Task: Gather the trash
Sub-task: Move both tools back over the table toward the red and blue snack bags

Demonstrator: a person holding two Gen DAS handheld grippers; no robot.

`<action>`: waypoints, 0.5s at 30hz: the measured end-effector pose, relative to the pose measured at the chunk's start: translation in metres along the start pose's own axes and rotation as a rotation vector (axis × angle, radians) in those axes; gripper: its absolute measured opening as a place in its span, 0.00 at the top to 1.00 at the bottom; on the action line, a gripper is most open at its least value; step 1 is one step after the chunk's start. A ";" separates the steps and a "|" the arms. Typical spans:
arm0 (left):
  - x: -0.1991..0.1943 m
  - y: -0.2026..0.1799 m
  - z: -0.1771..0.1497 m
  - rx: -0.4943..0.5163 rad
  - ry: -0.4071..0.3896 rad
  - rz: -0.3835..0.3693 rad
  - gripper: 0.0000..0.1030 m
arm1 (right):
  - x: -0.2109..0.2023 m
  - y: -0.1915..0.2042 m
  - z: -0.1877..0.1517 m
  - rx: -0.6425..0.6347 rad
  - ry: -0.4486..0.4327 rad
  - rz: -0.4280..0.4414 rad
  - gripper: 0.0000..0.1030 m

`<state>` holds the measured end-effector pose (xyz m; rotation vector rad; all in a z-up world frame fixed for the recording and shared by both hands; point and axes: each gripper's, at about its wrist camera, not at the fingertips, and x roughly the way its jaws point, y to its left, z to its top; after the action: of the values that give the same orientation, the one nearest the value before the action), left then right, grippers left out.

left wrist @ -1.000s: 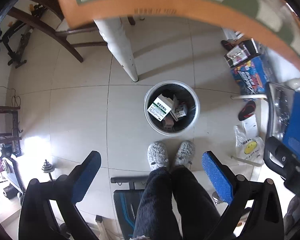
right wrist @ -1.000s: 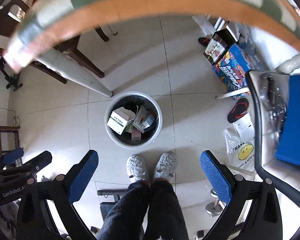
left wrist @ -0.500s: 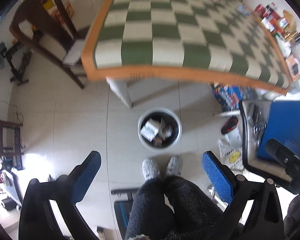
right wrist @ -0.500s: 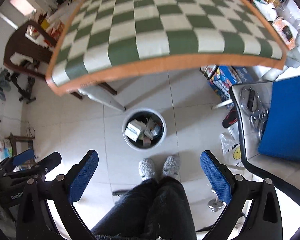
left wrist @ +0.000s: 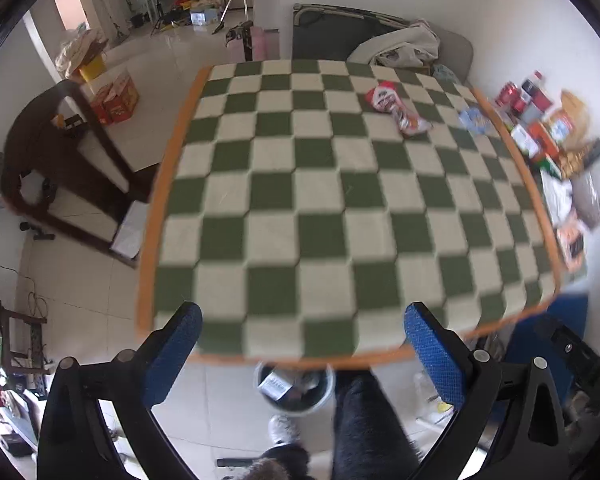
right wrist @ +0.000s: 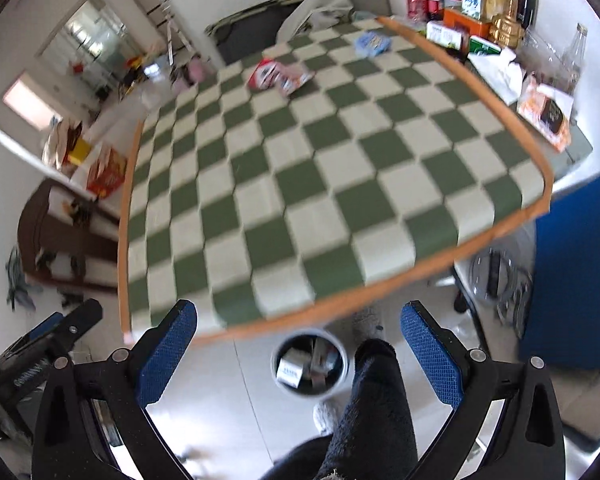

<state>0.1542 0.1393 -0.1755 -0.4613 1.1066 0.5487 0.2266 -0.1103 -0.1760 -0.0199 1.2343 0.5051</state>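
Observation:
A red and white snack wrapper (left wrist: 396,110) (right wrist: 278,74) lies on the far part of the green-and-white checkered tablecloth (left wrist: 332,208) (right wrist: 308,168). Beside it rests a small pale blue packet (left wrist: 474,119) (right wrist: 373,44). A white trash bin (left wrist: 296,390) (right wrist: 310,362) holding boxes stands on the floor under the table's near edge. My left gripper (left wrist: 302,350) and right gripper (right wrist: 298,344) both hover above that near edge, open and empty.
Cans, boxes and bottles (left wrist: 548,128) (right wrist: 472,8) crowd the table's right side by the wall. A dark wooden chair (left wrist: 64,172) stands left of the table and a blue chair (right wrist: 572,272) on the right. A person's legs (left wrist: 374,428) and slippers are next to the bin.
Both grippers have risen from looking down at the bin to above the table edge, so the tabletop and its trash have come into view. Both stay open.

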 end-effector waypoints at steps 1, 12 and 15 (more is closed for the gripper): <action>0.009 -0.009 0.019 -0.009 0.007 -0.006 0.00 | 0.005 -0.006 0.019 0.017 -0.001 0.002 0.00; 0.151 -0.098 0.200 -0.163 0.185 -0.039 0.00 | 0.119 -0.085 0.273 0.160 0.048 -0.063 0.00; 0.203 -0.113 0.236 -0.234 0.257 -0.084 0.00 | 0.156 -0.106 0.334 0.185 0.056 -0.094 0.00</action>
<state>0.4598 0.2296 -0.2643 -0.7951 1.2671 0.5581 0.6027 -0.0547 -0.2283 0.0650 1.3245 0.3086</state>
